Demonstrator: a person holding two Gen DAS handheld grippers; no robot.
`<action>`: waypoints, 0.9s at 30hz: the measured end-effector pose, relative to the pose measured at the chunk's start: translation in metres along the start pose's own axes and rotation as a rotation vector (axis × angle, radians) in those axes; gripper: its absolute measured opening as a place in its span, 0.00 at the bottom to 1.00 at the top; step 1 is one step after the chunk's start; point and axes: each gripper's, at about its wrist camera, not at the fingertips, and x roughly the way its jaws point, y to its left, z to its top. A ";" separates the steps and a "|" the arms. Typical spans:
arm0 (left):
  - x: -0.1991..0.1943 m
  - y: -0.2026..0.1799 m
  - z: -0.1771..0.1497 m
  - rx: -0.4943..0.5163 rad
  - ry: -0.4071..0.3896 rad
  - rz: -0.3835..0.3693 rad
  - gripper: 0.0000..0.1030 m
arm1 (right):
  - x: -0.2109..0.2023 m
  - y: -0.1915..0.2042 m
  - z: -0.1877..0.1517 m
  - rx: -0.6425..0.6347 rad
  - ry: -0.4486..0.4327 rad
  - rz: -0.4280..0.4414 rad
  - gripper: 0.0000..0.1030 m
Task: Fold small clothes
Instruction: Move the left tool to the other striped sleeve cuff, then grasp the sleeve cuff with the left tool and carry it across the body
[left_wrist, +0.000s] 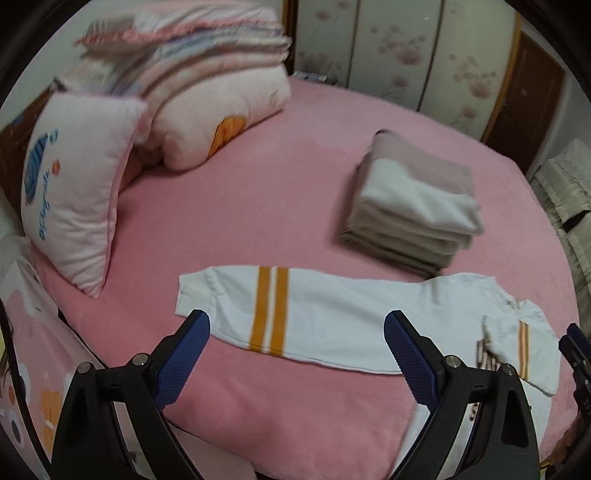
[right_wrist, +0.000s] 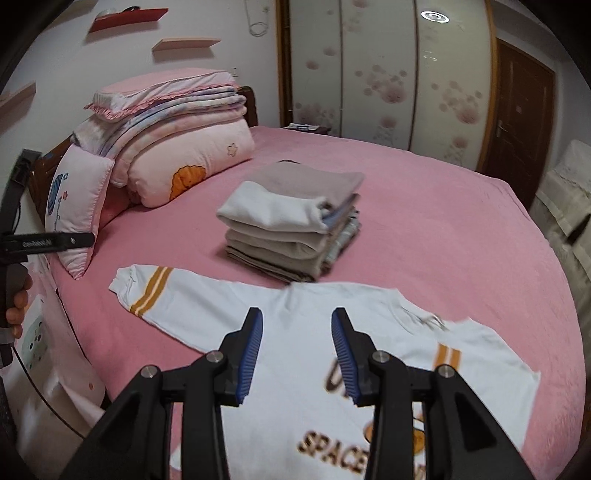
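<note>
A white long-sleeved shirt (left_wrist: 332, 314) (right_wrist: 295, 373) with brown lettering lies flat on the pink bed (left_wrist: 258, 206) (right_wrist: 443, 236). Its left sleeve (left_wrist: 266, 310) (right_wrist: 155, 291), banded with orange stripes, stretches out to the left. The right sleeve (left_wrist: 521, 347) (right_wrist: 448, 354) lies folded in over the chest. My left gripper (left_wrist: 297, 317) hovers open and wide over the stretched sleeve, holding nothing. My right gripper (right_wrist: 297, 312) hangs above the shirt's chest, jaws apart and empty; its tip also shows in the left wrist view (left_wrist: 576, 343).
A stack of folded clothes (left_wrist: 413, 206) (right_wrist: 291, 218) sits just beyond the shirt. A pillow (left_wrist: 74, 192) (right_wrist: 74, 206) and piled quilts (left_wrist: 207, 92) (right_wrist: 184, 147) fill the head of the bed. A hand (right_wrist: 16, 310) holds the left gripper's body at the left edge.
</note>
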 end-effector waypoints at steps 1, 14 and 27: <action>0.015 0.009 0.002 -0.016 0.028 0.001 0.89 | 0.013 0.009 0.005 -0.006 0.006 0.014 0.38; 0.171 0.107 -0.020 -0.365 0.355 -0.081 0.69 | 0.142 0.080 0.004 -0.045 0.156 0.083 0.38; 0.223 0.137 -0.039 -0.492 0.446 0.001 0.32 | 0.172 0.074 -0.010 -0.034 0.201 0.083 0.38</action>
